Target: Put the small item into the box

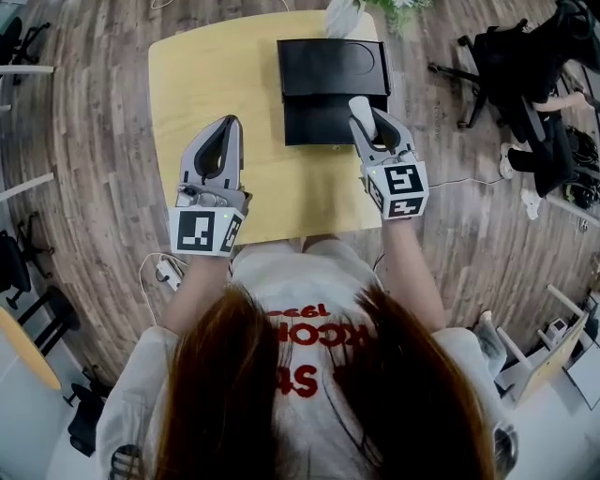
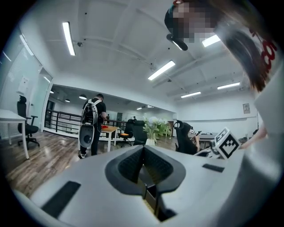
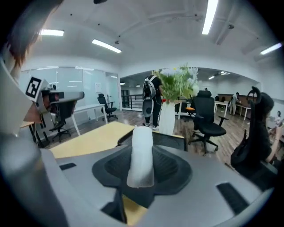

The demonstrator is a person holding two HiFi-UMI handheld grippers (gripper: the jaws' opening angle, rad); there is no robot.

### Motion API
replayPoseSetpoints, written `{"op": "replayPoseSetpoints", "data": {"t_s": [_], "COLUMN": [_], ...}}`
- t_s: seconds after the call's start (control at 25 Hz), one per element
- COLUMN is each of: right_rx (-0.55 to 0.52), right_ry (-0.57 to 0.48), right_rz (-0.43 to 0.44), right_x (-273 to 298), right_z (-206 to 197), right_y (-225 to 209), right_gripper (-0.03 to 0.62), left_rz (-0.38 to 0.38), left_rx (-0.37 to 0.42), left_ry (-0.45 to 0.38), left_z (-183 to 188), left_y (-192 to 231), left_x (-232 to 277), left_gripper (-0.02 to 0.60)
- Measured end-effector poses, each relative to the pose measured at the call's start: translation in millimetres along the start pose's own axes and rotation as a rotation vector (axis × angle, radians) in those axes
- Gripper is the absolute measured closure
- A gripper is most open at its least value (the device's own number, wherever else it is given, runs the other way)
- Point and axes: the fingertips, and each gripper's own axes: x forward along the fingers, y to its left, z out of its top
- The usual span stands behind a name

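A black box (image 1: 323,120) stands open at the far middle of the yellow table (image 1: 202,70), its lid (image 1: 333,66) lying flat behind it. My right gripper (image 1: 366,114) hovers over the box's front right corner, shut on a small white oblong item (image 1: 361,112). In the right gripper view the white item (image 3: 141,155) stands up between the jaws of the right gripper (image 3: 142,135), with the box's edge (image 3: 171,139) just beyond. My left gripper (image 1: 228,124) hangs over bare table left of the box. Its jaws meet with nothing between them, as the left gripper (image 2: 143,150) shows in its own view.
A white vase of flowers (image 1: 342,17) stands at the table's far edge behind the box, and the vase (image 3: 170,116) shows ahead in the right gripper view. Office chairs (image 1: 506,56) and a seated person (image 1: 539,141) are to the right. A power strip (image 1: 169,274) lies on the floor.
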Motion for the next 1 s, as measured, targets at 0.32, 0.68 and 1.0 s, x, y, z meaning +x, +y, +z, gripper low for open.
{"op": "replayPoseSetpoints", "data": {"t_s": [0.32, 0.68, 1.0], "right_rx": [-0.041, -0.025, 0.034], "right_ry": [0.259, 0.109, -0.157], "right_rz": [-0.008, -0.023, -0.043], "right_x": [39.1, 20.8, -25.7], "right_z": [-77.2, -34.7, 50.8], "right_y": [-14.7, -25.3, -27.0], "right_gripper": [0.433, 0.572, 0.588], "left_rz": [0.043, 0.047, 0.054], "left_rx": [-0.002, 0.010, 0.034], "left_ry": [0.075, 0.032, -0.033], "left_z": [-25.5, -12.4, 16.0], "left_y": [9.1, 3.7, 3.5], "left_x": [-14.4, -8.6, -7.3], "left_gripper": [0.574, 0.575, 0.574]}}
